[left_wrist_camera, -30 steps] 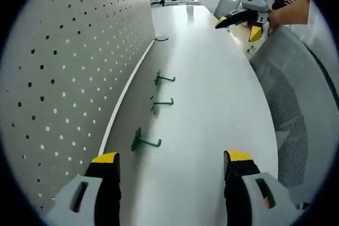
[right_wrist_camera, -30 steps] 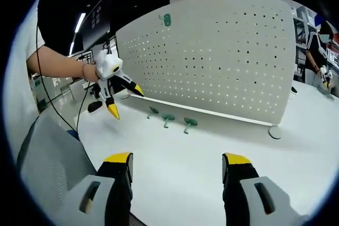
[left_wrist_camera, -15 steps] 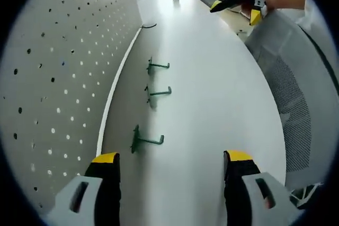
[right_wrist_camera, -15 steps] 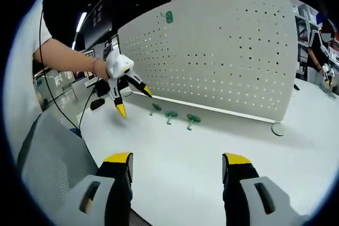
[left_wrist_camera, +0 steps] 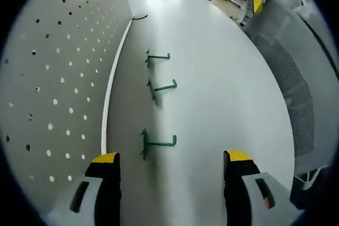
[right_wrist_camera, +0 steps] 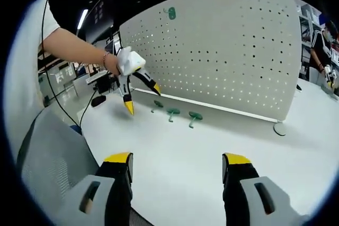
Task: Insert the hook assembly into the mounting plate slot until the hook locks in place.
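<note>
My left tongs [right_wrist_camera: 142,97] have swung closer to the three green hooks [left_wrist_camera: 159,142] on the counter [left_wrist_camera: 222,104], jaws spread, empty. Right tongs [right_wrist_camera: 177,170] hang back, also open, facing the pegboard [right_wrist_camera: 222,51].

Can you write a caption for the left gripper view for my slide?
Open left claw reaches toward three green hooks lying on the white table beside the pegboard.

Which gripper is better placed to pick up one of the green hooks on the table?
Left, probably. The left gripper is open with the nearest green hook lying just ahead between its jaws, beside the pegboard. The right gripper, also open, sits well back from the hooks across bare table.
</note>
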`<state>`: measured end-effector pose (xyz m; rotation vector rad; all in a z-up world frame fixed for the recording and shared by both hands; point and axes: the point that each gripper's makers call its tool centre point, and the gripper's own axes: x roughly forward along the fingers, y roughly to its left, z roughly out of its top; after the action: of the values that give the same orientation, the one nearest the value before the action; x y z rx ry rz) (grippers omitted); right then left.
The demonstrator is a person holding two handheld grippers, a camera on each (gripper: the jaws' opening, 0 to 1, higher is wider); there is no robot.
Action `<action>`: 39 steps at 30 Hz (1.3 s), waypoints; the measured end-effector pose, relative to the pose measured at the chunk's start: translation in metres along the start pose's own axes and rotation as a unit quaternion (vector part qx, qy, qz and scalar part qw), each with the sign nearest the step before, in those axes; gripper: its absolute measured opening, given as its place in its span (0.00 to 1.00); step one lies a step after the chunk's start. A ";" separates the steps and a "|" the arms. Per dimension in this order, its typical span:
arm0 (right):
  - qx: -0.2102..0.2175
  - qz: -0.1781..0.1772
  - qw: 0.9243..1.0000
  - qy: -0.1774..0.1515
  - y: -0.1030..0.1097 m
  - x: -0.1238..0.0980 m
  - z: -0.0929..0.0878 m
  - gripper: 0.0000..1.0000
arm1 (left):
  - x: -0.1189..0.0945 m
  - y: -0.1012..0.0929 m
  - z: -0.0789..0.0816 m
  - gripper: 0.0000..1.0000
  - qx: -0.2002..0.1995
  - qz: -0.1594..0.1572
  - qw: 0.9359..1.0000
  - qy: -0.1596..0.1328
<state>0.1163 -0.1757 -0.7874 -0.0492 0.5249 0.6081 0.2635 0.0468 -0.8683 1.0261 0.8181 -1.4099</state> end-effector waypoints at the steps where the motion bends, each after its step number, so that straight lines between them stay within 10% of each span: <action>1: 0.000 0.000 1.000 0.000 0.000 0.000 0.000 0.66 | 0.001 -0.001 0.001 0.82 0.006 -0.005 1.000 0.001; 39: -0.010 -0.012 1.000 0.003 -0.001 0.000 -0.005 0.66 | 0.017 0.000 -0.004 0.69 0.025 -0.049 0.998 0.021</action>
<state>0.1144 -0.1772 -0.7919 -0.0758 0.5242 0.5890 0.2641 0.0439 -0.8852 1.0684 0.8785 -1.5024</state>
